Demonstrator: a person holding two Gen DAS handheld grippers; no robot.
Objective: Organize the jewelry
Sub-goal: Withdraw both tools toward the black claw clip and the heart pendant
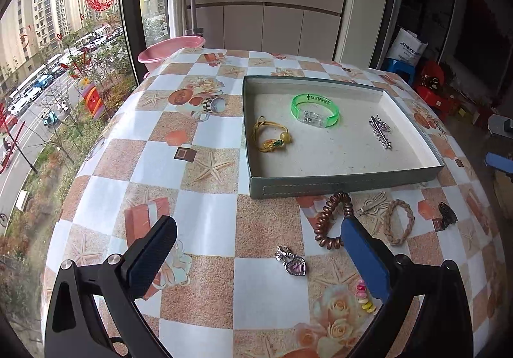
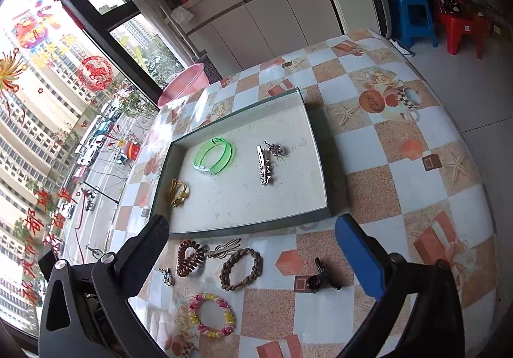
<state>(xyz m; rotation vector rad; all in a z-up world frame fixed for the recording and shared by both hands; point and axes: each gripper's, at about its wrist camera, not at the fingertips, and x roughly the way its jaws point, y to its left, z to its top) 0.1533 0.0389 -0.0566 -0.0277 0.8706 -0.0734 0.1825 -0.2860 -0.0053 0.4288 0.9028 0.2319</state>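
Note:
A shallow grey tray (image 1: 320, 186) (image 2: 253, 226) holds a green bangle (image 1: 315, 109) (image 2: 214, 156), a yellow cord bracelet (image 1: 269, 135) (image 2: 178, 191) and a silver hair clip (image 1: 381, 131) (image 2: 266, 167). In front of it on the table lie a brown spiral hair tie (image 1: 330, 220) (image 2: 189, 257), a braided bracelet (image 1: 399, 221) (image 2: 240, 268), a silver clip (image 1: 373, 204) (image 2: 224, 247), a dark claw clip (image 1: 447, 215) (image 2: 320, 278), a heart pendant (image 1: 293, 263) (image 2: 166, 276) and a pastel bead bracelet (image 1: 365, 297) (image 2: 211, 314). My left gripper (image 1: 258, 233) is open above the pendant. My right gripper (image 2: 253, 239) is open above the braided bracelet.
The table (image 1: 205, 197) (image 2: 400, 165) has a checkered cloth and ends at a window on the left. A pink basin (image 1: 171, 48) (image 2: 184, 82) stands beyond its far edge. Blue and red stools (image 2: 413, 21) stand on the floor at right.

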